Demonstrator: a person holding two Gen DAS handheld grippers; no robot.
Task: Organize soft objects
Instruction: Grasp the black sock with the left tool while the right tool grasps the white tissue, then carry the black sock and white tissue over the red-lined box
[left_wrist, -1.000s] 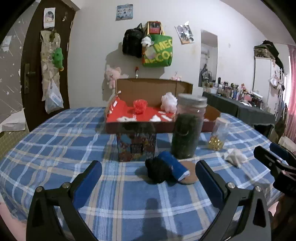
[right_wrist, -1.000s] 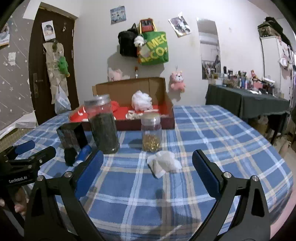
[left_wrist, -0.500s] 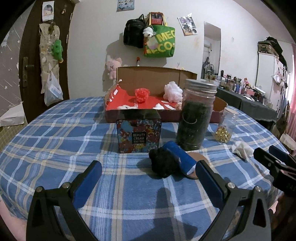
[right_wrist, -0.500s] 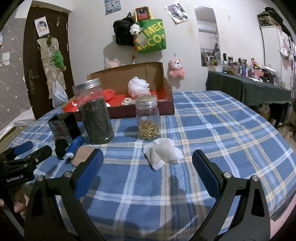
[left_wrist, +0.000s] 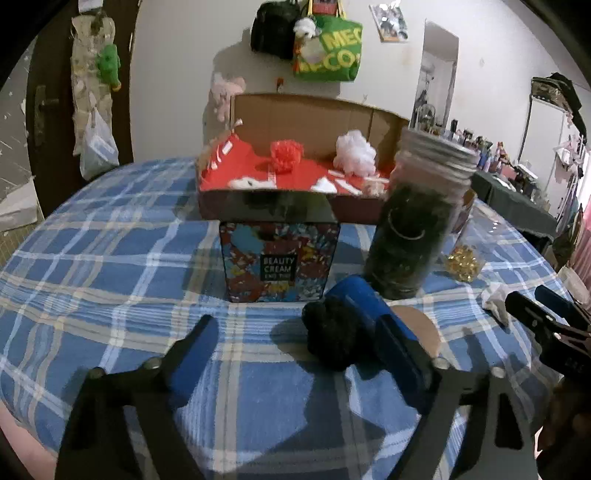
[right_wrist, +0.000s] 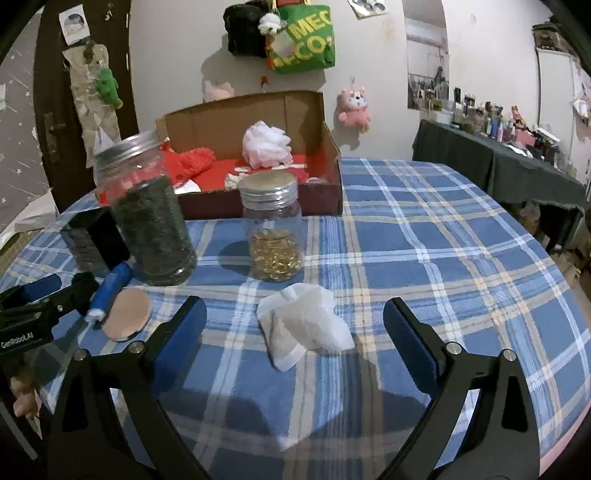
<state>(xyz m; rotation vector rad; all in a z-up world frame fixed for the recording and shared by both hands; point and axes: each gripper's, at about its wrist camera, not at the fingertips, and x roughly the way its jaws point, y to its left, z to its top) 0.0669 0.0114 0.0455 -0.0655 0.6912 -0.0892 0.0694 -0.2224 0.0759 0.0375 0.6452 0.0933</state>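
Observation:
A black fuzzy ball (left_wrist: 334, 334) lies on the blue plaid tablecloth, between the open fingers of my left gripper (left_wrist: 299, 354), nearer its right finger. A white crumpled cloth (right_wrist: 304, 325) lies between the open fingers of my right gripper (right_wrist: 295, 328); it also shows in the left wrist view (left_wrist: 496, 301). A cardboard box (left_wrist: 306, 173) with red lining stands behind and holds a red pom (left_wrist: 286, 155) and a white pom (left_wrist: 354, 153). Both grippers are empty.
A patterned cream box (left_wrist: 279, 262), a tall jar of dark stuff (left_wrist: 410, 229), a small jar of gold beads (right_wrist: 275, 236), a blue tube (right_wrist: 110, 291) and a tan disc (right_wrist: 127, 314) stand between the grippers and the cardboard box. The tablecloth (right_wrist: 424, 240) stretches right.
Both grippers have moved forward and lower. The black ball now sits between the left fingers, and the white cloth between the right fingers. Both stay open.

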